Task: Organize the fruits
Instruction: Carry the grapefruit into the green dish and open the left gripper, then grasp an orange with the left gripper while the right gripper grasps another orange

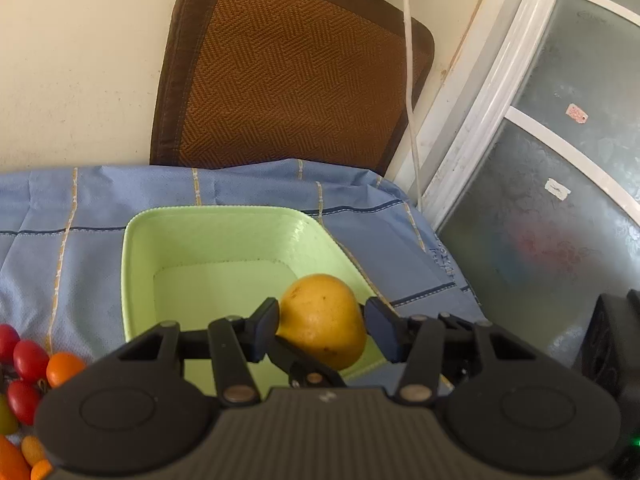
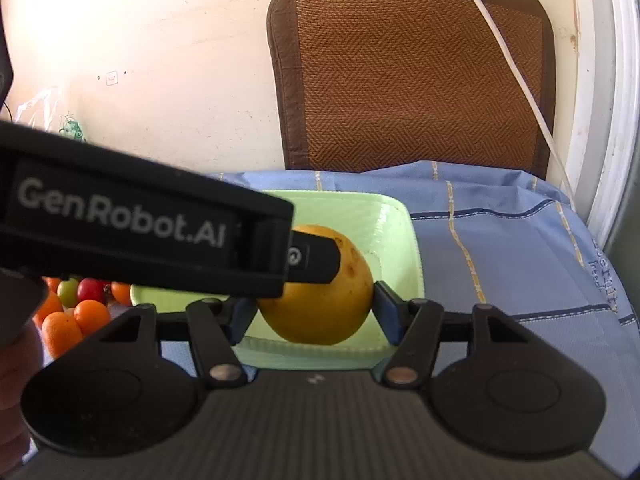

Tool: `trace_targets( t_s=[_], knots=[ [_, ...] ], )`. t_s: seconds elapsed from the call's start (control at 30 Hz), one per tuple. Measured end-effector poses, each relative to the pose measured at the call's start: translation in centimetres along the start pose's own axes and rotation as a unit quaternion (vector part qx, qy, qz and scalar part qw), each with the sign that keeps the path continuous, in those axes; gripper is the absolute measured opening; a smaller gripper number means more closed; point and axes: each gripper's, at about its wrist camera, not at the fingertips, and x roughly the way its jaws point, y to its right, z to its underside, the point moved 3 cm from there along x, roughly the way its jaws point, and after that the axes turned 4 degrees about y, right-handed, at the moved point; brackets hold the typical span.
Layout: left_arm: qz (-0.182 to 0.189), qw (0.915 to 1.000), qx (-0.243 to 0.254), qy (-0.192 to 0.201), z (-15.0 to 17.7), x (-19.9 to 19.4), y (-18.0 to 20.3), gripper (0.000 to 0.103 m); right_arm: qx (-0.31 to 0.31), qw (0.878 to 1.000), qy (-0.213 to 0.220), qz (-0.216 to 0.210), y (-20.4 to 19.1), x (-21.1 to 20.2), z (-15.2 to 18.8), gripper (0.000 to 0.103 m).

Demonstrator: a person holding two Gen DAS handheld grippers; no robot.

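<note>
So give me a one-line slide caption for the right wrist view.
Both grippers close on a yellow fruit over the green bowl, small tomatoes waiting at left.

We see a brown mat (image 1: 288,68) against the far wall (image 1: 80,60), a white cable (image 1: 410,80) crossing its right edge.

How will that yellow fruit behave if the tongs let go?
The yellow fruit is rounded, so it may roll inside the green bowl, whose raised walls should stop it. Its skin looks smooth, perhaps slippery. It probably holds its shape.
</note>
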Motion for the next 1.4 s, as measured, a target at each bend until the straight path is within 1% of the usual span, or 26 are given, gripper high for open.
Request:
trace_targets(
  t_s=[0.13, 0.23, 0.33, 0.43, 0.53, 0.6, 0.7, 0.73, 0.77, 0.83, 0.87, 0.97, 1.1, 1.2, 1.23, 1.27, 1.33, 1.37, 1.4],
  knots=[
    [0.014, 0.9994, 0.006, 0.032, -0.1, -3.0, 0.0, 0.048, 0.001, 1.000, 0.011, 0.011, -0.2, -0.2, 0.1, 0.066],
    [0.027, 0.9975, 0.008, 0.064, 0.1, -6.6, -0.5, 0.050, -0.006, 0.999, 0.031, 0.026, -0.4, -0.8, 0.5, 0.066],
    [0.021, 0.9947, 0.021, 0.098, 1.1, -10.8, -1.5, 0.050, 0.005, 0.997, 0.063, 0.033, -1.2, -2.6, 0.8, 0.066],
    [-0.007, 0.9910, 0.040, 0.128, 3.0, -14.9, -3.1, 0.050, 0.034, 0.993, 0.109, 0.030, -2.3, -5.1, 1.6, 0.066],
    [-0.058, 0.9850, 0.064, 0.149, 5.7, -18.3, -5.2, 0.050, 0.067, 0.989, 0.134, 0.010, -3.7, -7.0, 2.6, 0.065],
    [-0.090, 0.9816, 0.069, 0.153, 7.4, -20.0, -6.8, 0.050, 0.083, 0.988, 0.131, -0.004, -4.6, -7.4, 3.1, 0.065],
    [-0.120, 0.9807, 0.053, 0.145, 9.7, -21.8, -9.7, 0.050, 0.088, 0.989, 0.111, -0.029, -6.5, -7.3, 3.9, 0.064],
    [-0.131, 0.9800, 0.050, 0.141, 10.3, -22.1, -10.6, 0.050, 0.077, 0.991, 0.103, -0.038, -7.6, -7.5, 4.2, 0.059],
    [-0.143, 0.9790, 0.048, 0.137, 10.8, -22.3, -11.5, 0.049, 0.064, 0.993, 0.093, -0.046, -8.5, -7.2, 4.3, 0.052],
    [-0.160, 0.9782, 0.037, 0.127, 11.4, -22.4, -13.0, 0.048, 0.034, 0.995, 0.070, -0.057, -10.1, -6.4, 4.4, 0.045],
    [-0.162, 0.9789, 0.027, 0.121, 11.7, -22.4, -13.7, 0.047, 0.023, 0.996, 0.061, -0.063, -10.8, -6.0, 4.5, 0.042],
    [-0.151, 0.9816, 0.011, 0.116, 11.8, -22.1, -14.5, 0.047, -0.003, 0.996, 0.043, -0.080, -12.5, -5.2, 4.6, 0.041],
    [-0.131, 0.9851, 0.021, 0.110, 11.5, -21.0, -13.7, 0.047, -0.024, 0.996, 0.024, -0.088, -13.4, -3.4, 4.2, 0.043],
    [-0.115, 0.9886, 0.007, 0.097, 10.8, -19.7, -13.6, 0.047, -0.034, 0.995, 0.007, -0.093, -14.0, -2.0, 4.1, 0.046],
    [-0.110, 0.9896, 0.000, 0.092, 10.5, -19.3, -13.7, 0.047, -0.038, 0.995, 0.002, -0.094, -14.2, -1.5, 4.0, 0.050],
    [-0.106, 0.9905, -0.006, 0.087, 10.2, -18.8, -13.7, 0.050, -0.043, 0.995, -0.007, -0.094, -14.4, -1.0, 4.1, 0.053],
    [-0.103, 0.9912, -0.010, 0.082, 9.6, -17.8, -13.6, 0.050, -0.049, 0.994, -0.016, -0.096, -14.6, -0.1, 4.2, 0.053],
    [-0.106, 0.9913, -0.010, 0.078, 9.4, -17.2, -13.7, 0.050, -0.048, 0.993, -0.025, -0.102, -14.6, 0.1, 4.3, 0.041],
    [-0.110, 0.9912, -0.011, 0.073, 9.2, -16.6, -13.7, 0.050, -0.045, 0.993, -0.028, -0.104, -14.7, 0.1, 4.2, 0.041]
  ],
)
